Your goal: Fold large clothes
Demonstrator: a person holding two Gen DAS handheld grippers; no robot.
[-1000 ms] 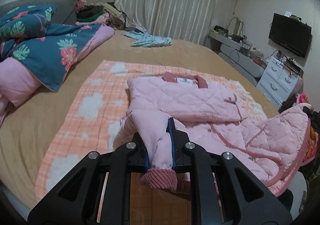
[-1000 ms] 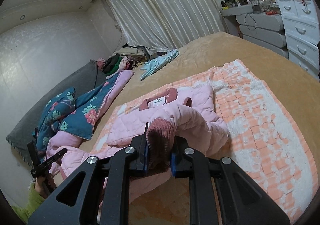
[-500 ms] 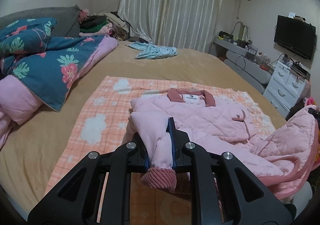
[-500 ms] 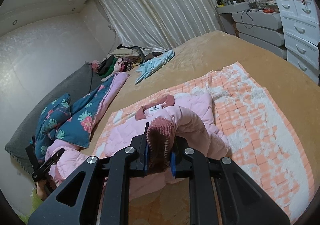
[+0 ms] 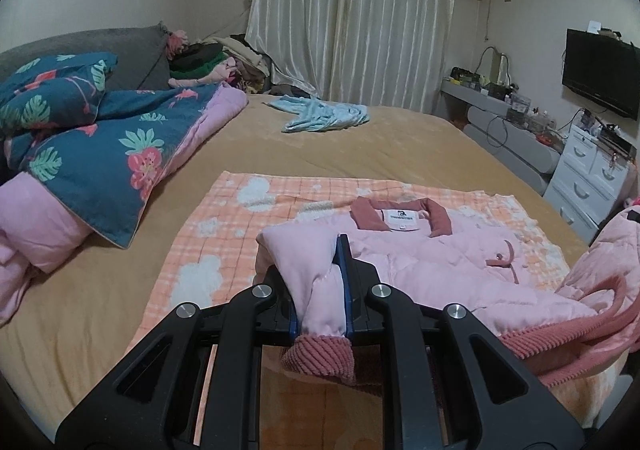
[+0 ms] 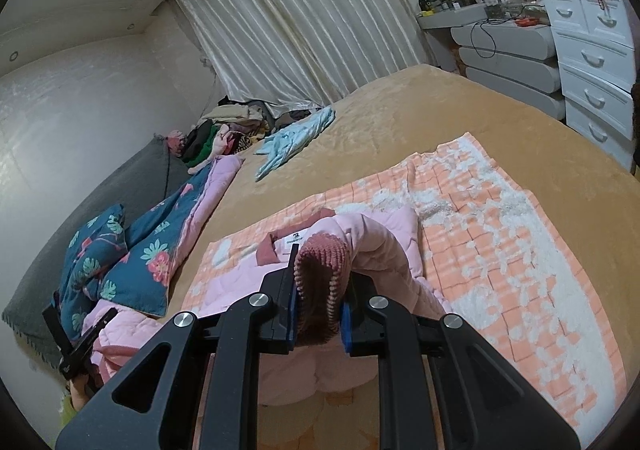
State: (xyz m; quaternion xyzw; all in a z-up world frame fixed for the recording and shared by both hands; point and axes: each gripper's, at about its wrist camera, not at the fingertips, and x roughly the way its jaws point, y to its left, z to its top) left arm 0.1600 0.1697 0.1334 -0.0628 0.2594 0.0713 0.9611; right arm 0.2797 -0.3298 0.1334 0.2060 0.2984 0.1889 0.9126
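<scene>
Jacket (image 5: pixel 432 262), pink quilted, one sleeve in each of our tongs.

We record the left tongs (image 5: pixel 320 302) pinching a pale pink sleeve just above its ribbed cuff (image 5: pixel 320 358), and the right tongs (image 6: pixel 320 302) pinching the other sleeve's dark pink cuff (image 6: pixel 320 266). We list the jacket body lying collar (image 5: pixel 400 211) up on an orange checked blanket (image 5: pixel 224 226), itself spread over the tan bed (image 5: pixel 360 141). Also noted: floral quilt (image 5: pixel 92 137), light blue garment (image 5: pixel 320 117), white drawers (image 6: pixel 592 61).
</scene>
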